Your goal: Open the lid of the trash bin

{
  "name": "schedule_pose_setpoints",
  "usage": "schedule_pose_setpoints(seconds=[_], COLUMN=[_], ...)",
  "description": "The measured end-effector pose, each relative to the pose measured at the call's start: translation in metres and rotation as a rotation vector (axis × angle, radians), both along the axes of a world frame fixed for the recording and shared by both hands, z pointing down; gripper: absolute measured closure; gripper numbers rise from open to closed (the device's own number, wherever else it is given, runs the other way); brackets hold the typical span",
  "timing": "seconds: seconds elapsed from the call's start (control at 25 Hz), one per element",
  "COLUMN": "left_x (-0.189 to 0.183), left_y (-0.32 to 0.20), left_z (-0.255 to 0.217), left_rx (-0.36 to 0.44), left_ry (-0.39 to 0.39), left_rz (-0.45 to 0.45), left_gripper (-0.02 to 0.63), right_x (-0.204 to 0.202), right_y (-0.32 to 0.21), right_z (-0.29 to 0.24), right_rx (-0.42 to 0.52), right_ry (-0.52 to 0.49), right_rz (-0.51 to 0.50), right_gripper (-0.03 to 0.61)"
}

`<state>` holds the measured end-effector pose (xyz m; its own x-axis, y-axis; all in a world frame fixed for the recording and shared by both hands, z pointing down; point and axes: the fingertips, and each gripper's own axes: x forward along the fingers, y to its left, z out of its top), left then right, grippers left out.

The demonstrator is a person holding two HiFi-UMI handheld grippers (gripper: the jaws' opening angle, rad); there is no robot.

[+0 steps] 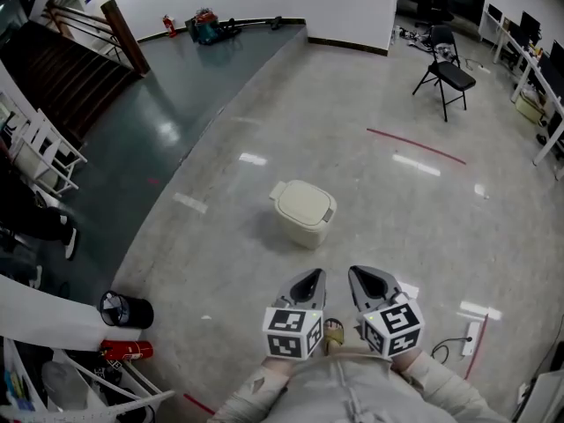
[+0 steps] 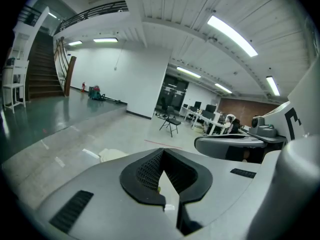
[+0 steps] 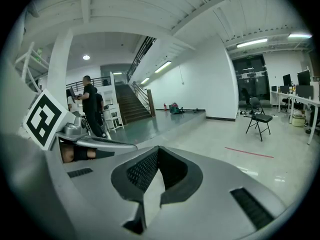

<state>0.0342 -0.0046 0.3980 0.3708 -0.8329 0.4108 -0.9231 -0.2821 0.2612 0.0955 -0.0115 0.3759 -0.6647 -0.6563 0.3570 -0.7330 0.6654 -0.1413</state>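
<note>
I see the trash bin on the floor just ahead, lid down, apart from both grippers. The left gripper and right gripper each have their fingers closed together on nothing. A folding chair stands far off to the right, and a black can sits to my left. The left gripper's own body hides most of the bin in its view.

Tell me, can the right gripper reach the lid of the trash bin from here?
Probably not yet. The right gripper, jaws shut, hangs well short of the lid, with bare floor between them. Nothing blocks the way; stepping closer should do.
</note>
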Motion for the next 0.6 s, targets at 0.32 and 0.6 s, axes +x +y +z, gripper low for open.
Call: schedule_pose_setpoints(seconds=[0.32,0.6], left_x=[0.003,-0.004], left_y=[-0.045,-0.070], left_z=[0.019,0.031], left_rx=[-0.033,-0.062], left_ry=[-0.001,-0.009], left_rz=[-0.035,-0.054], left_gripper=[0.611,0.611], right_x=[0.001,-0.007], right_y=[-0.047,-0.066], right_z=[0.018,0.034], right_rx=[-0.033,-0.072], right_ry=[0.000,0.005], right_rz=[-0.038,-0.056], right_gripper=[0.575,0.575])
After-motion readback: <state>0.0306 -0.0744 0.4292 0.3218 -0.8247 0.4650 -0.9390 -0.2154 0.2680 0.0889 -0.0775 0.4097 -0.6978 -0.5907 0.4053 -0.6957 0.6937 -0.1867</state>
